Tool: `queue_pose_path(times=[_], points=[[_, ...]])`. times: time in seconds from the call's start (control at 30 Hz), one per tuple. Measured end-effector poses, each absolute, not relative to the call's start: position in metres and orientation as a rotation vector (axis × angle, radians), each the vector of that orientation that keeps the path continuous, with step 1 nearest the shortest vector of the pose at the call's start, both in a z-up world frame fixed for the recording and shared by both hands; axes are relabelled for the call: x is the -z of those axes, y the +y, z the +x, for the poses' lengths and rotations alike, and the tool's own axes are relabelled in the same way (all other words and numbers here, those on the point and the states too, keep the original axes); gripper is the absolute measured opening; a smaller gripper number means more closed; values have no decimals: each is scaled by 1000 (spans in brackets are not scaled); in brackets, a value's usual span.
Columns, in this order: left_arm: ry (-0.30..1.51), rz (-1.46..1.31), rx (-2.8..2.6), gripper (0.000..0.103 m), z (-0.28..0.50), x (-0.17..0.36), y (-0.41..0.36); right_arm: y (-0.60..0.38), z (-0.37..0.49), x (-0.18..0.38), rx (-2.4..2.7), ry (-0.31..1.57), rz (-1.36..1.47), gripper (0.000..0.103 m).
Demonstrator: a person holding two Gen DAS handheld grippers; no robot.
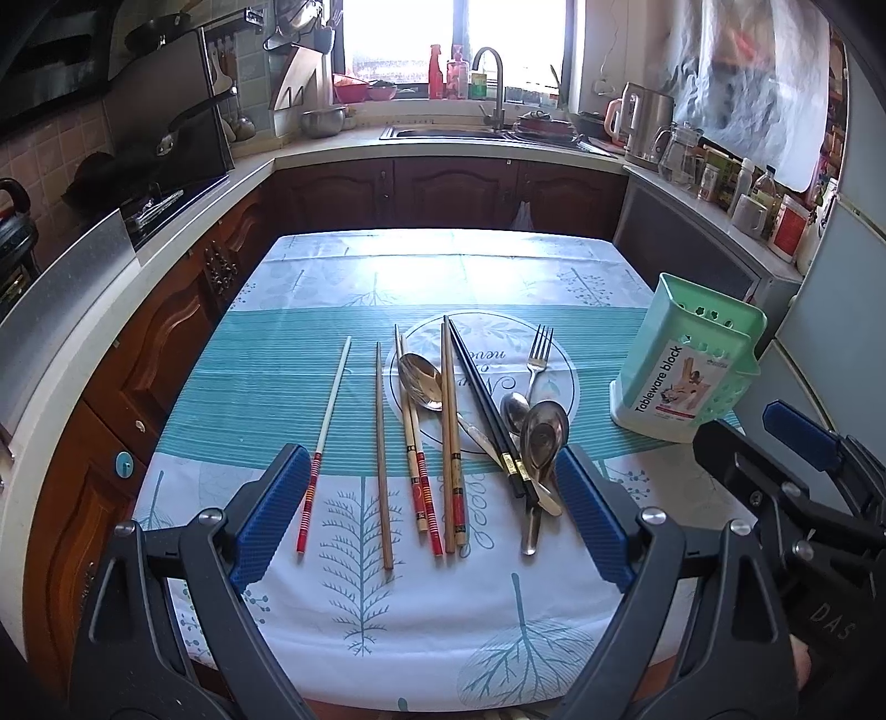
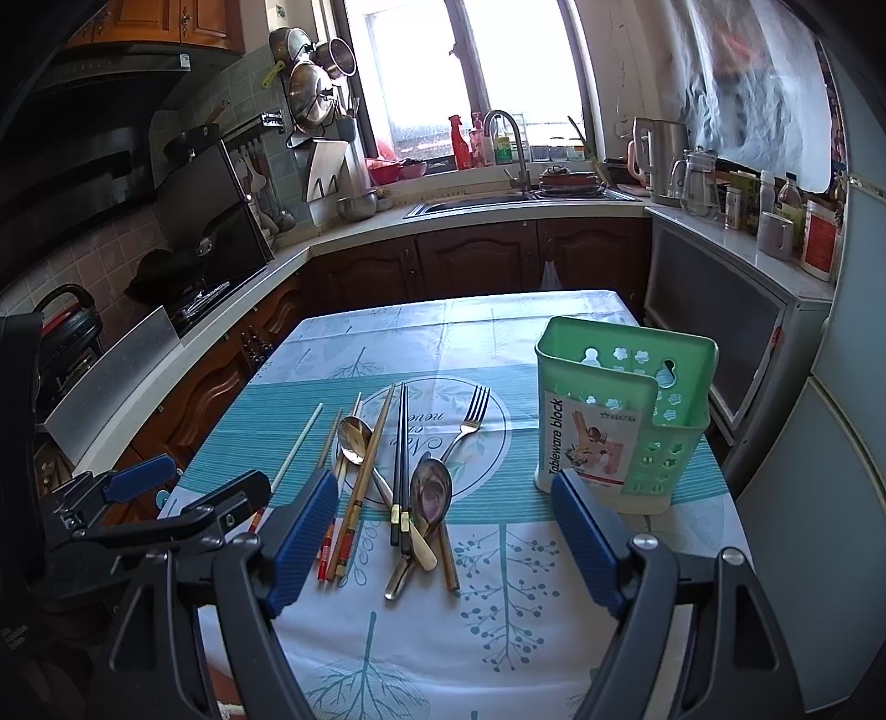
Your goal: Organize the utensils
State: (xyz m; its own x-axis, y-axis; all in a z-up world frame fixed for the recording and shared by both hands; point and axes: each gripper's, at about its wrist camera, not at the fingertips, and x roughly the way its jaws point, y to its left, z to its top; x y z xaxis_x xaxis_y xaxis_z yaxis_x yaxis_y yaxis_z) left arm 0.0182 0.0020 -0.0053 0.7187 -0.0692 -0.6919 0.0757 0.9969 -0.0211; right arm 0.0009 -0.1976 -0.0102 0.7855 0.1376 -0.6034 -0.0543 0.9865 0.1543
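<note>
Left wrist view shows us nothing sorted yet: chopsticks [image 1: 382, 454], spoons [image 1: 545, 429] and fork [image 1: 536, 360] all lie mid-frame on the counter [image 1: 387, 609]. The holder [image 1: 686, 360] at right looks empty, and both our left claw [image 1: 432, 515] and right claw [image 2: 443, 537] gape wide, holding nothing.

Blown-out window [image 1: 454, 44] backlight, glare on tablecloth [image 1: 443, 260], dim shadowed corners, fisheye-curved edges

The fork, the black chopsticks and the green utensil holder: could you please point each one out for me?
fork [image 1: 539, 348]: left wrist view, base of the tines.
black chopsticks [image 2: 400, 443]: right wrist view, mid-shaft.
green utensil holder [image 2: 686, 382]: right wrist view, perforated back wall.
</note>
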Motion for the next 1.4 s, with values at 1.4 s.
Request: queue_pose_path(times=[1.4], points=[[923,-6,119,72,154,44,54,-191,114,78,-293,913,-73,55]])
